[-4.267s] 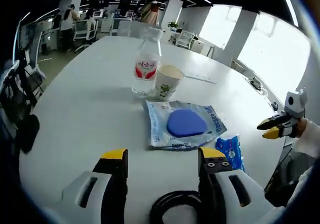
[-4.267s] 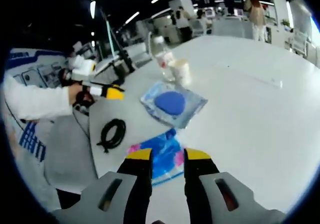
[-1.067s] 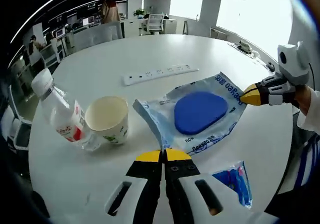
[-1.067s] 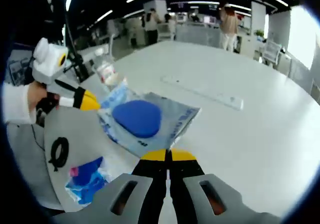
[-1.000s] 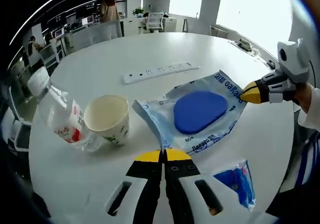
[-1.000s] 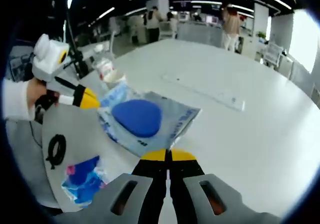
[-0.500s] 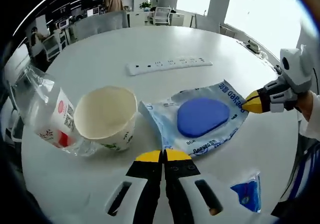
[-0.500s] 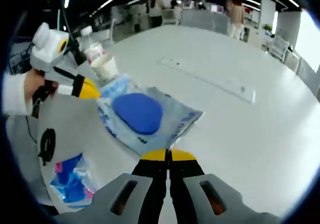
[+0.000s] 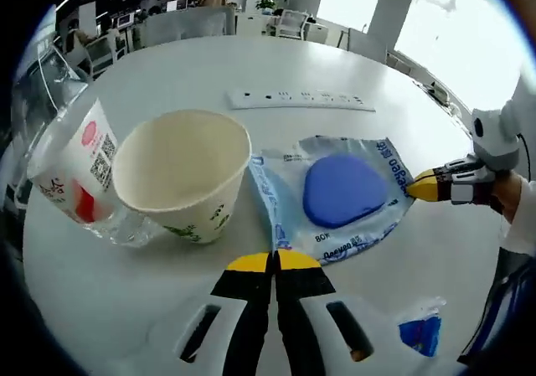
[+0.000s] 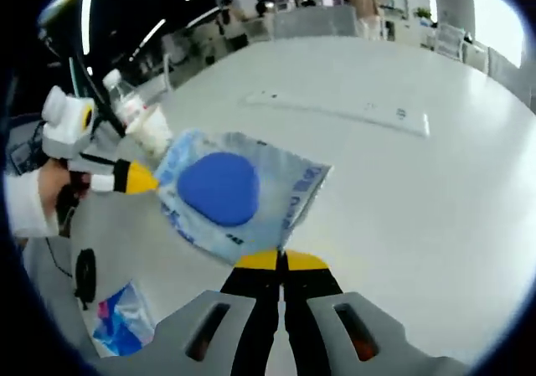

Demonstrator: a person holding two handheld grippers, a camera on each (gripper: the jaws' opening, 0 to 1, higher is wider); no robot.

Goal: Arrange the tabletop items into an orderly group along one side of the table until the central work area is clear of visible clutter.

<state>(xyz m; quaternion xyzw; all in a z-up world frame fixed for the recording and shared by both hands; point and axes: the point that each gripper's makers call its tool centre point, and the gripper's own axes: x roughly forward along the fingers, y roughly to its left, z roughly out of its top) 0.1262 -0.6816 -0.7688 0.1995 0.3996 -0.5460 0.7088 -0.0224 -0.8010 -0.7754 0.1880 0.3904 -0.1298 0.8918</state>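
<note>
Both grippers are pinching opposite edges of the clear plastic pouch (image 9: pixel 343 200) that contains a blue oval pad (image 9: pixel 343 188). In the left gripper view, the left gripper (image 9: pixel 273 261) is showing its yellow-tipped jaws pressed together on the pouch's near edge, while the right gripper (image 9: pixel 421 186) is coming in from the right and nipping the pouch's right edge. In the right gripper view, the right gripper (image 10: pixel 281 261) is clamping the pouch (image 10: pixel 243 196) at its near edge, and the left gripper (image 10: pixel 142 178) is gripping the left side. The pouch is sitting on the white table (image 9: pixel 167 74), touching a paper cup (image 9: pixel 184 175) on its left; the cup is standing upright and open. A clear plastic bottle (image 9: pixel 71 171) with a red label is leaning just beside the cup on its left. A white power strip (image 9: pixel 301 100) is lying farther back on the table. A small blue packet (image 9: pixel 419 332) is lying near the table's near right edge. A black cable coil (image 10: pixel 85 274) is lying near the packet (image 10: pixel 124 321) in the right gripper view.
</note>
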